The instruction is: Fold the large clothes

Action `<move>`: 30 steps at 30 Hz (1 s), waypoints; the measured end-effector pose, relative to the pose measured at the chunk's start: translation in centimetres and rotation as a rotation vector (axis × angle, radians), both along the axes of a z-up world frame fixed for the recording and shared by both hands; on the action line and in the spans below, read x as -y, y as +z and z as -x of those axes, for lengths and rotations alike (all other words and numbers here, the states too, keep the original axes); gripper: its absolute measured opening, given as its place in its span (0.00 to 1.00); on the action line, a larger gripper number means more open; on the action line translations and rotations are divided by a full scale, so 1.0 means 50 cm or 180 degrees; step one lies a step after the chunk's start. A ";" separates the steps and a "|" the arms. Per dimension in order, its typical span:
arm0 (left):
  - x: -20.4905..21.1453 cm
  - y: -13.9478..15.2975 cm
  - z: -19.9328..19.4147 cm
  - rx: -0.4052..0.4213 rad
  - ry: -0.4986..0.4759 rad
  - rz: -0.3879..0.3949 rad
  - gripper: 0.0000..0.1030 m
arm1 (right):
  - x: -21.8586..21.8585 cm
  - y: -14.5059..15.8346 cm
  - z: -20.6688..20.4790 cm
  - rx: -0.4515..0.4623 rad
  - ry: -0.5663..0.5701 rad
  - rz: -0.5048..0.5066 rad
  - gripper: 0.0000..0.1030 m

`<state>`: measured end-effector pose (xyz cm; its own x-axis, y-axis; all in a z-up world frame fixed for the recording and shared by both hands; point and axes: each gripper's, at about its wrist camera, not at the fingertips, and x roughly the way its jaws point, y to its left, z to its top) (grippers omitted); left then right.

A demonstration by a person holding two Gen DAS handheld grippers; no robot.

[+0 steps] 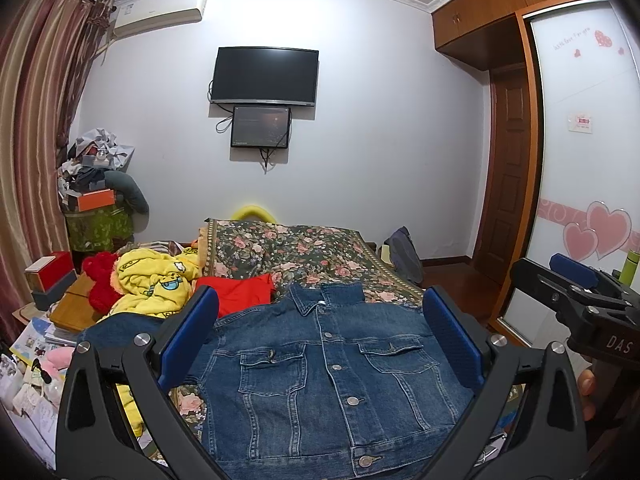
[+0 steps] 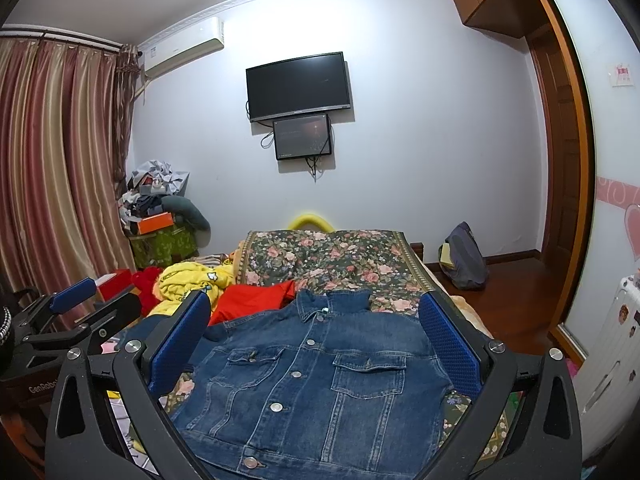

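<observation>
A blue denim jacket lies flat, front up and buttoned, on the floral bed cover, collar towards the far wall. It also shows in the right wrist view. My left gripper is open and empty, held above the jacket's near half with its blue pads either side of the chest. My right gripper is open and empty in the same way. The right gripper also shows at the right edge of the left wrist view; the left gripper shows at the left of the right wrist view.
A red garment and a yellow garment lie on the bed left of the jacket. Boxes and papers crowd the left side. A backpack sits on the floor at the right, near the wardrobe door.
</observation>
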<state>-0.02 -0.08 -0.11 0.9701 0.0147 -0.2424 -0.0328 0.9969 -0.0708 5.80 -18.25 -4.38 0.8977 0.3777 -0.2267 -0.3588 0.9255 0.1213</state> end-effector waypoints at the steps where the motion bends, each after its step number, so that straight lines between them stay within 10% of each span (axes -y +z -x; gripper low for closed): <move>1: 0.000 0.000 0.000 -0.0001 0.0003 0.0001 0.99 | 0.000 0.000 0.000 0.0000 -0.0001 0.0000 1.00; 30: -0.002 -0.002 0.000 -0.0003 0.0012 0.0008 0.99 | 0.001 0.000 -0.003 -0.0021 0.0002 -0.0012 1.00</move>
<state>-0.02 0.00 -0.22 0.9698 0.0178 -0.2432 -0.0367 0.9966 -0.0732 5.95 -18.31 -4.39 0.8959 0.3793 -0.2312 -0.3587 0.9248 0.1271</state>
